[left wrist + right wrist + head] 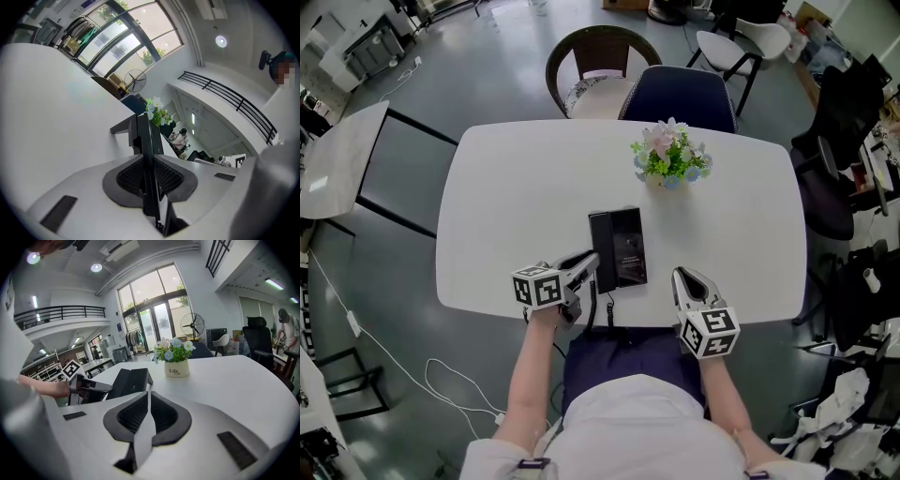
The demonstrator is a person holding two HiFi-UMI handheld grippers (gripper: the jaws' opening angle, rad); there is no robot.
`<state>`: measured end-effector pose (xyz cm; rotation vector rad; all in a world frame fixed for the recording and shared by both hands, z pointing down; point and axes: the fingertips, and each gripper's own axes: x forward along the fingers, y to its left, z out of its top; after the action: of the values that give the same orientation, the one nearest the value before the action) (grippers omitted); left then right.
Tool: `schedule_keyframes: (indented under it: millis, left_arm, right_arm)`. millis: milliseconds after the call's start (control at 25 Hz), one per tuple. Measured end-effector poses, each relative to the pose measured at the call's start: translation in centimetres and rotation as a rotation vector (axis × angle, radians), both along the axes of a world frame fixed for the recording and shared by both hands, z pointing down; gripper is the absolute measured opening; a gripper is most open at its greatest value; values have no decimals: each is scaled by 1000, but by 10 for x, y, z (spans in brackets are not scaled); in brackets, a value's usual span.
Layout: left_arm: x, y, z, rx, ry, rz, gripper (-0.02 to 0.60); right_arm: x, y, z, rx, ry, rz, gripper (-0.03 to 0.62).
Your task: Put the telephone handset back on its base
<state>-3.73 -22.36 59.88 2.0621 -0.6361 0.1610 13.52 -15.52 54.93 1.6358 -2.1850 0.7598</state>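
Note:
A black telephone base [630, 246] sits near the front edge of the white table [516, 206]. The black handset [601, 234] lies along the base's left side. My left gripper [587, 268] reaches in from the left and is shut on the handset's near end. In the left gripper view the handset [144, 136] stands edge-on between the pads [129, 177], with its coiled cord [159, 228] below. My right gripper [682, 278] rests right of the base, shut with nothing in it. The right gripper view shows the base [131, 380] and the left gripper [91, 387] beside it.
A small white pot of flowers [668, 159] stands behind the telephone. Two chairs [595, 66] [680, 94] are pushed in at the table's far side. Another table [342, 159] is to the left, and a cable [441, 375] lies on the floor.

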Motion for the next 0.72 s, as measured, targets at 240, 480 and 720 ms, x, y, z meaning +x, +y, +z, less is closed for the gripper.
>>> schedule_keyframes:
  millis: [240, 480, 720]
  left_arm:
    - [0, 0, 1, -20, 88, -46, 74]
    - [1, -3, -1, -21, 125, -69, 74]
    - [1, -3, 2, -6, 104, -66, 74]
  right_arm:
    - [4, 2, 2, -4, 7, 4, 43]
    - [4, 1, 1, -8, 8, 7, 43]
    - [2, 1, 5, -13, 7, 3, 43]
